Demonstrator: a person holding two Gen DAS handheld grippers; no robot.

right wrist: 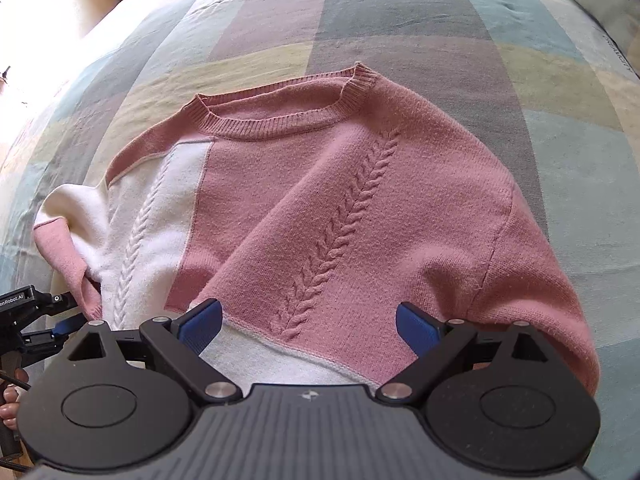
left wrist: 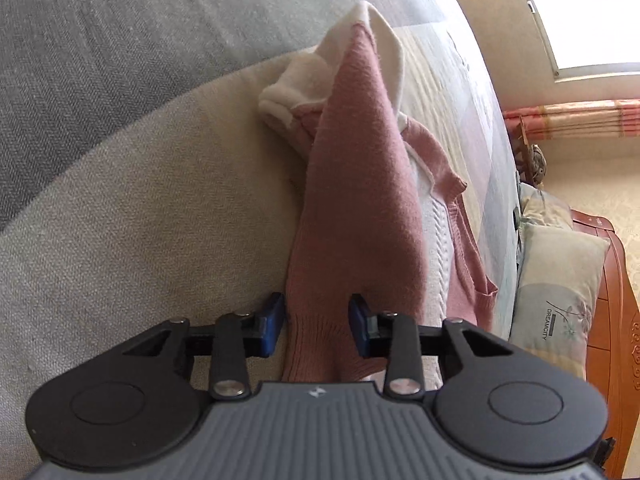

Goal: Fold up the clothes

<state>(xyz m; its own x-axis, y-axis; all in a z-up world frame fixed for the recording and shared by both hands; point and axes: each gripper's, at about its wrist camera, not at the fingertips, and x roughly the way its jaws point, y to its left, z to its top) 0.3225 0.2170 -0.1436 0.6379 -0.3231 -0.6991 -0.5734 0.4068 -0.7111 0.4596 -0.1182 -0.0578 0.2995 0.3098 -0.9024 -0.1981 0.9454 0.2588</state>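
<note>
Spread on the bed (right wrist: 460, 28), the sweater (right wrist: 340, 200) lies front up on the patchwork bedspread of pale blue, grey, yellow and mauve blocks, with its ribbed round collar (right wrist: 280, 120) on the far side from the right wrist camera. Most of the knit is pink, with a raised braid pattern running down the front; a white panel with its own braid sits beside the pink part, toward the sweater's edge nearest the left hand-held gripper.

That left hand-held gripper (left wrist: 316, 326) has the ribbed cuff of a pink sleeve (left wrist: 360, 208) between its blue pads (left wrist: 274, 322). The jaws stand narrow on either side of the cuff; the pad on the cuff's other flank touches the knit, while the near pad sits right at its edge, so a firm pinch cannot be told for sure. Beyond the cuff the sleeve stretches away over the rest of the sweater, and white fabric bunches at its far end.

The right hand-held gripper (right wrist: 308, 330) hangs above the sweater's lower front, jaws wide apart and nothing gripped, pink and white knit showing between the pads. Fingers (right wrist: 10, 408) of a person show at the edge of the right view, beside the sweater's white side. A pillow (left wrist: 560, 280) printed with a flower lies past the sweater, against a wooden headboard (left wrist: 612, 300).
</note>
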